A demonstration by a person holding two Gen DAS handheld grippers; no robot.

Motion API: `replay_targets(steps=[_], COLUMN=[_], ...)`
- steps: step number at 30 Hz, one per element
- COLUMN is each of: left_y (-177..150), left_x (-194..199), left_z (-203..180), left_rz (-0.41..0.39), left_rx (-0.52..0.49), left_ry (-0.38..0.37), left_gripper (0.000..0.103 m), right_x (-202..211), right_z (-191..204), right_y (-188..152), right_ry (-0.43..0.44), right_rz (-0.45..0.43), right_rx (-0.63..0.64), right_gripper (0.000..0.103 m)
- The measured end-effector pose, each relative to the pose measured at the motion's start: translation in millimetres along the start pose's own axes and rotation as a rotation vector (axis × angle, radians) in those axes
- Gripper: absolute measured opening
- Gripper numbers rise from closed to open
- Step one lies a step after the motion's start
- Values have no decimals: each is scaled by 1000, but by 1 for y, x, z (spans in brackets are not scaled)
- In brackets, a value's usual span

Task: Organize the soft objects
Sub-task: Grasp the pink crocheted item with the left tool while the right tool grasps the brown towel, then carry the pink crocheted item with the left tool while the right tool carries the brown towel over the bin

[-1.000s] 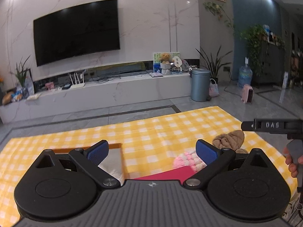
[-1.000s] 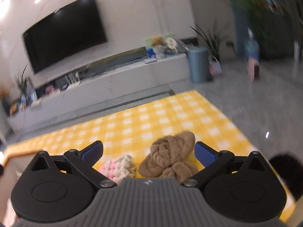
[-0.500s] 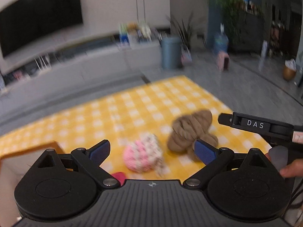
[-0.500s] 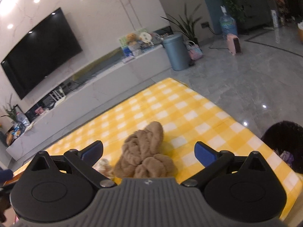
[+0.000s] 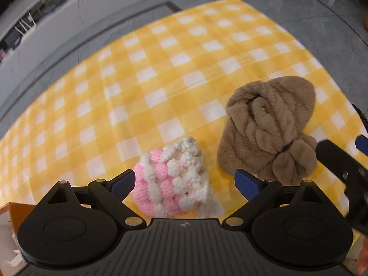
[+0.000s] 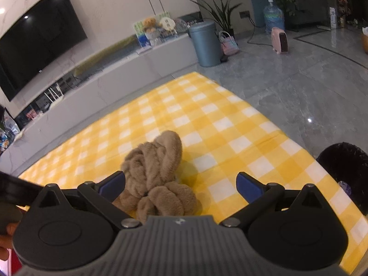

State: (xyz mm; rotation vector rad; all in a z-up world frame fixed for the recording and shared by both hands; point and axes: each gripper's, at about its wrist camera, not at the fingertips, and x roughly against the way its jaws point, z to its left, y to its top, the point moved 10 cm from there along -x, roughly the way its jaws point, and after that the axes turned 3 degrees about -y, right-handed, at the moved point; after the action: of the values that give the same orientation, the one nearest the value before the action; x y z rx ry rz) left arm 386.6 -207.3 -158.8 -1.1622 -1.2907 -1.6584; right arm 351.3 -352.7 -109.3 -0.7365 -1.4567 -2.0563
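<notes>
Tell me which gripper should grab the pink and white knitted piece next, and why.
Left. The left gripper is open with the pink and white knitted piece lying right between its fingers on the checked cloth. The right gripper is open over the brown plush piece instead.

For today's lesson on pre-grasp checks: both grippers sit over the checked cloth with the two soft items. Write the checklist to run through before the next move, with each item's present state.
1. Left gripper jaws open: ok.
2. Pink-and-white knitted piece between the left jaws: ok, lying nearer the left finger.
3. Right gripper jaws open: ok.
4. Brown plush bundle centred between the right jaws: not ok, it lies toward the left finger.
5. The two soft items apart on the yellow checked cloth: ok, cloth shows between them.
6. Orange box ready to receive them: cannot tell, only a corner shows.
</notes>
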Motion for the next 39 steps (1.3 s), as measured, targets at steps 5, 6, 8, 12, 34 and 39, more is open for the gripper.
replay_targets(steps=[5,6,8,12,34,39], left_y=[-1,-2,0,-3,3,-5], left_x=[-24,-26,-30,-34,58,81], left_z=[6,7,10,11,12,17], left_rz=[94,114,130,128,11,-27], left_rx=[-39,-37,-15,-48,-36,-46], left_ry=[109,98,86,52,-52,-64], left_gripper=[90,90,90,83,18,18], right_x=[-6,-7,-10,-22,-59,-53], right_z=[0,0,2,10,46,41], right_y=[-1,-1,1,-1,-47,-47], right_ry=[4,4,10,55,36,61], right_rz=[11,11,2,25,86,88], right_rx=[9,11,13,18,347,337], right_gripper=[100,100,100,100,66,54])
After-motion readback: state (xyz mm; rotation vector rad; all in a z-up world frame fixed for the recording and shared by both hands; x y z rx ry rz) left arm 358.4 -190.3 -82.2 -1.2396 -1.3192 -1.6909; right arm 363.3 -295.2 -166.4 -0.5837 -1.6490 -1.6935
